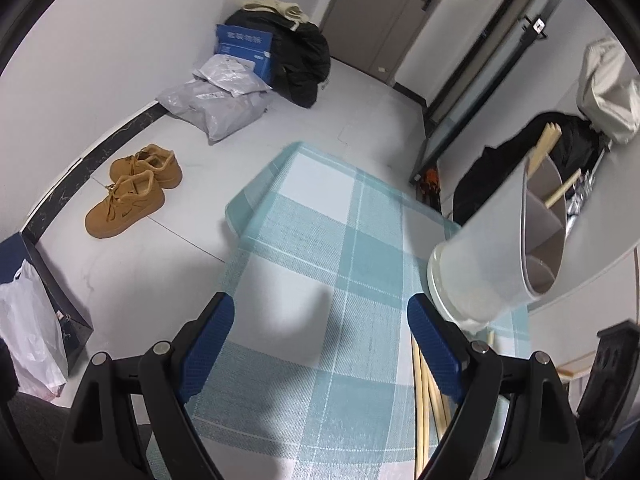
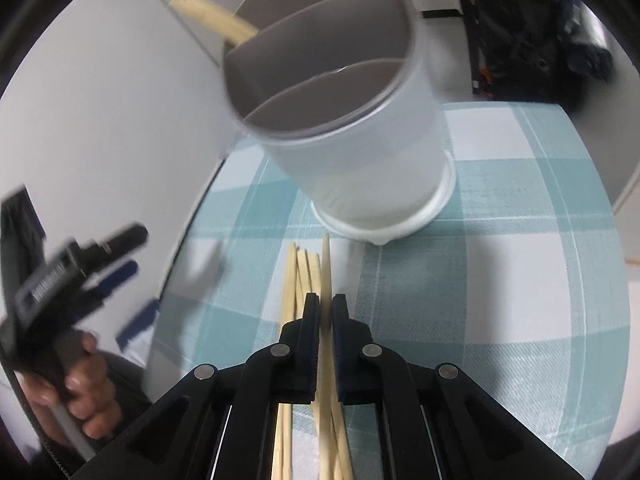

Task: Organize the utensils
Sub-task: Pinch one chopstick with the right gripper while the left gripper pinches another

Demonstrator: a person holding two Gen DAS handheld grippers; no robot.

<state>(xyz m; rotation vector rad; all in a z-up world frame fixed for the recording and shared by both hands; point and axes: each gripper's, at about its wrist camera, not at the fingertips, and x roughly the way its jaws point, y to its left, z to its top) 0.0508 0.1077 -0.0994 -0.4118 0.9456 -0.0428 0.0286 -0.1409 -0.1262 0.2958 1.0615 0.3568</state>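
Observation:
A grey round utensil holder [image 2: 360,152] with inner dividers stands on the checked tablecloth [image 2: 500,280]; it also shows at the right in the left wrist view [image 1: 496,252]. Wooden chopsticks [image 2: 218,20] stick out of its far compartment. My right gripper [image 2: 326,304] is shut on one wooden chopstick [image 2: 326,264], whose tip points at the holder's base. Several more chopsticks [image 2: 298,276] lie on the cloth beside it, also seen in the left wrist view [image 1: 424,400]. My left gripper [image 1: 320,320] is open and empty above the cloth, left of the holder.
The table's far and left edges [image 1: 240,216] drop to a white floor with tan shoes [image 1: 128,192], parcels [image 1: 216,100] and bags. A white wall stands right of the holder. A dark bag [image 1: 520,168] lies beyond the table.

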